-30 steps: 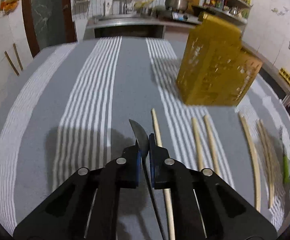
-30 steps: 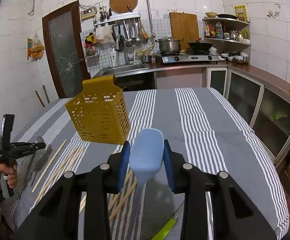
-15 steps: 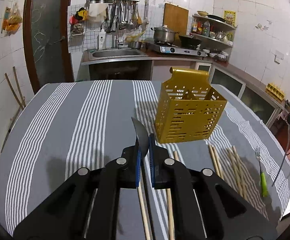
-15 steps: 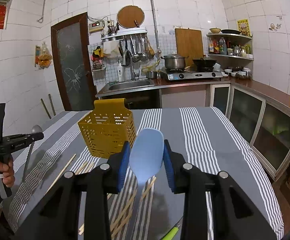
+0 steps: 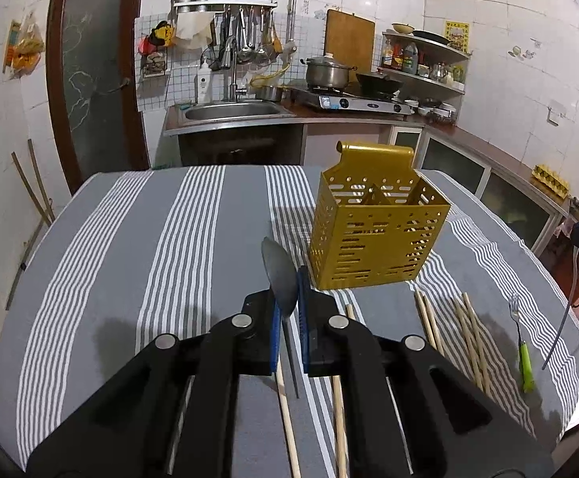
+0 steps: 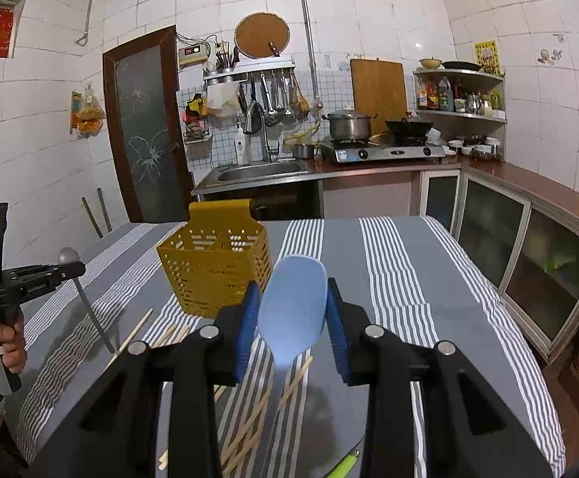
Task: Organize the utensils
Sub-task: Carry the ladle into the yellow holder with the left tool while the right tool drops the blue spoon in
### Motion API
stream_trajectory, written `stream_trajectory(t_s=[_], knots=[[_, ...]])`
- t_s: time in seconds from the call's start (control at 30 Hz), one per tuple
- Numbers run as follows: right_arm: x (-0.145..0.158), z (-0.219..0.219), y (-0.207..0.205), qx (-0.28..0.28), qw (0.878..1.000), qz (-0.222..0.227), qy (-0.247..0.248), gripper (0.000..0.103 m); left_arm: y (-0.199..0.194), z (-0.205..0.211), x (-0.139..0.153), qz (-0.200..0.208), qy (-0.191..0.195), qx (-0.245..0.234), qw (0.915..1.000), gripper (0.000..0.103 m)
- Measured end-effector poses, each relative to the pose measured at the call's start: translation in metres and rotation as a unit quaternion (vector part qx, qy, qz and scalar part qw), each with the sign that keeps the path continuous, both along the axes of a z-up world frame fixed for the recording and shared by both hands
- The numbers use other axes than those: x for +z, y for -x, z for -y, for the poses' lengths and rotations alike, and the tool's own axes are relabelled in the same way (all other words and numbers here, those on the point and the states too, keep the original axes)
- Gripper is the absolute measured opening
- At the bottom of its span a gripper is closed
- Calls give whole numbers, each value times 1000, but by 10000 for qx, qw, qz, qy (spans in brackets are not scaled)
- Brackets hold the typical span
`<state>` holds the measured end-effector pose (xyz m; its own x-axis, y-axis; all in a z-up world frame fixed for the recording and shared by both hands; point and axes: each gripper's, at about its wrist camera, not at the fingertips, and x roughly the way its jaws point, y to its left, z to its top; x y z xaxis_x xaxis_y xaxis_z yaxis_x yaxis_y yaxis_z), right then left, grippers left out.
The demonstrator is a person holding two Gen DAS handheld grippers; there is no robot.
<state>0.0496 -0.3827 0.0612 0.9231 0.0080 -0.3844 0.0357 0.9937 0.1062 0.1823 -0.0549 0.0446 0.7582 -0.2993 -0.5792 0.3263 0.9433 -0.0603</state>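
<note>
Left gripper (image 5: 287,310) jaws clenched on metal spoon (image 5: 279,275); right gripper (image 6: 292,320) jaws grasping blue spoon (image 6: 294,304). Both lifted over bench (image 5: 130,239), caddy (image 5: 373,235) ahead, chopsticks (image 5: 468,338) and fork (image 5: 522,342) lying. Tip handles down, centre over a compartment, lower one at a time.

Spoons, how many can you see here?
2. A metal spoon is clamped in the left gripper; a blue spoon is clamped in the right gripper. Both are above the table; others may be hidden inside the holder.
</note>
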Motion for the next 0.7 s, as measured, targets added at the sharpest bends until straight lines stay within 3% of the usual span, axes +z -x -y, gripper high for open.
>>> stream_trajectory(t_s=[0.7], knots=[[68,-14,-37,84,9967,714,389,33,-24,20,80,615,129,-68,9980,6]])
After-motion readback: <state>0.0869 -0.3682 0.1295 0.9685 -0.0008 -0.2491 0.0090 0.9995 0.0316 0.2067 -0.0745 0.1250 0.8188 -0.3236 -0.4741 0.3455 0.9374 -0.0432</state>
